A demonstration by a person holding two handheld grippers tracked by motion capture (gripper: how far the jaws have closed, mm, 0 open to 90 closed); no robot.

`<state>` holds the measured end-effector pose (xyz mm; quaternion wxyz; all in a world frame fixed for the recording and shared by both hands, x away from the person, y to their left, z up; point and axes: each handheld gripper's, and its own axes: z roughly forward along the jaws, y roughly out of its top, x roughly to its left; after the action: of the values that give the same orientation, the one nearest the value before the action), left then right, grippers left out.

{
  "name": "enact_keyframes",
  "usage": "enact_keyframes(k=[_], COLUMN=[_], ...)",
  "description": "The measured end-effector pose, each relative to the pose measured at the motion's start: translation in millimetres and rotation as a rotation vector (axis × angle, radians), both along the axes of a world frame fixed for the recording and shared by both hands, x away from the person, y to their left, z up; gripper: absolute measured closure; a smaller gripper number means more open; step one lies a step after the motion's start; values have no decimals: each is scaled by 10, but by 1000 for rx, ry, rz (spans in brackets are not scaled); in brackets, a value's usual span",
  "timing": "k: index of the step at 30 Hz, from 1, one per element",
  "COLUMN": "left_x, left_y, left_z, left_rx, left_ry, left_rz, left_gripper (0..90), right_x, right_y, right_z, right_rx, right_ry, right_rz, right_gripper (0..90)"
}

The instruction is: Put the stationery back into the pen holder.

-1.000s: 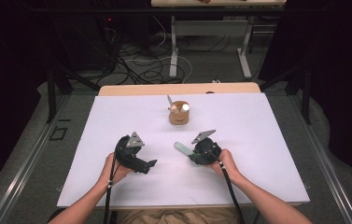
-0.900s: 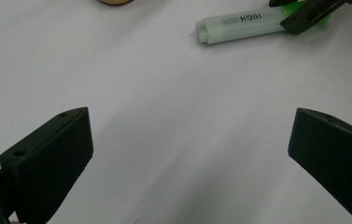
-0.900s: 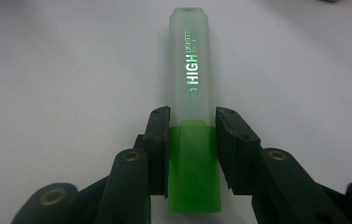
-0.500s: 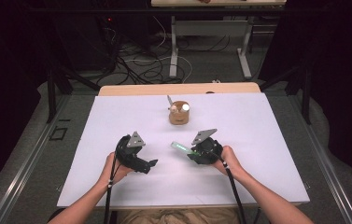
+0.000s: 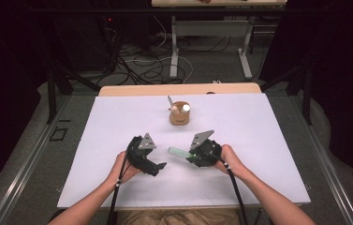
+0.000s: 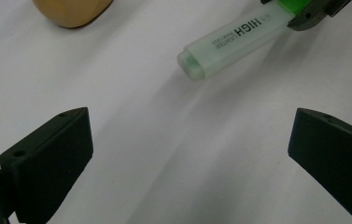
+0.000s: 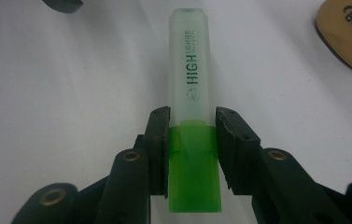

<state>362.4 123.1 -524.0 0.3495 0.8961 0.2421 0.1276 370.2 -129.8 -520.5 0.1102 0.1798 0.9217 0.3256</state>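
Overhead, a person is working at a white table (image 5: 268, 140), the right gripper (image 5: 189, 156) holding a green highlighter (image 5: 179, 152) just above the sheet, cap end pointing at the left gripper (image 5: 161, 167); a tan holder (image 5: 179, 113) is standing well beyond. Along the left gripper's wide, empty jaws, the capped end (image 6: 197, 63) is hanging close ahead. Along the right gripper's jaws, both are pinching the barrel at the cap seam (image 7: 192, 122). Uncapping looks underway; next, the left jaws likely need to close squarely on the cap
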Motion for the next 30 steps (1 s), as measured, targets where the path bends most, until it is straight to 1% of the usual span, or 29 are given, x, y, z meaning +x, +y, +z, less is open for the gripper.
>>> enact_keyframes(k=[1,2,4,5,7,8,9,10,11,12,13,14,15,16,17,19,20,22,23,24,25,26,27,28,30], left_x=[1,3,11,20,24,22,15,7,4,4,-6,-8,-15,-23,-34,-55,-73,-88,-95,-95,-91,-92,-94,-99,-98], left_y=[-31,-61,-115,-135,-172,-184,-193,-202,-206,-210,-227,-232,-241,-251,-264,-285,-300,-318,-320,-319,-319,-317,-317,-317,-312], left_z=[-9,-21,-35,-38,-43,-43,-36,-32,-27,-23,-29,-26,-30,-32,-38,-57,-70,-90,-97,-101,-105,-107,-106,-108,-106], left_rx=[4,9,26,42,47,47,59,58,59,65,62,73,67,69,77,93,111,130,132,135,139,144,153,153,162], left_ry=[-1,-1,-1,-4,-8,-9,-24,-34,-29,-28,-28,-23,-16,-12,-9,-7,-18,-27,-26,-23,-26,-26,-30,-31,-29], left_rz=[-12,-25,-53,-71,-88,-102,-110,-112,-130,-146,-144,-163,-181,-201,-214,-249,-253,-270,-275,-282,-291,-303,-314,-317,-343], left_gripper=[2,2,3,8,33,65,103,162,212,224,235,279,313,355,377,427,438,467,484,510,523,532,543,551,570], right_x=[-2,-8,-10,-15,-18,-24,-32,-40,-42,-46,-61,-66,-77,-78,-82,-101,-99,-113,-116,-119,-127,-127,-130,-131,-135], right_y=[7,13,27,35,52,60,70,77,80,89,98,106,112,120,127,142,144,148,149,152,153,157,157,156,146], right_z=[-1,2,7,11,11,15,15,18,20,18,17,14,17,14,13,14,15,16,15,7,4,0,2,3,13], right_rx=[-2,-3,-12,-12,-18,-23,-27,-28,-34,-43,-45,-41,-47,-52,-55,-58,-57,-60,-73,-75,-82,-86,-89,-92,-94], right_ry=[-4,2,-2,-1,-11,-3,-3,2,-1,-10,-7,-9,-2,-8,-15,-10,-11,-6,-9,-16,-14,-22,-22,-23,-19], right_rz=[10,21,42,53,80,95,102,115,135,143,149,163,167,176,187,195,208,219,229,241,248,256,262,267,278], right_gripper=[670,670,670,669,669,669,669,669,669,669,669,670,669,669,670,669,669,669,669,669,669,669,669,668,667])
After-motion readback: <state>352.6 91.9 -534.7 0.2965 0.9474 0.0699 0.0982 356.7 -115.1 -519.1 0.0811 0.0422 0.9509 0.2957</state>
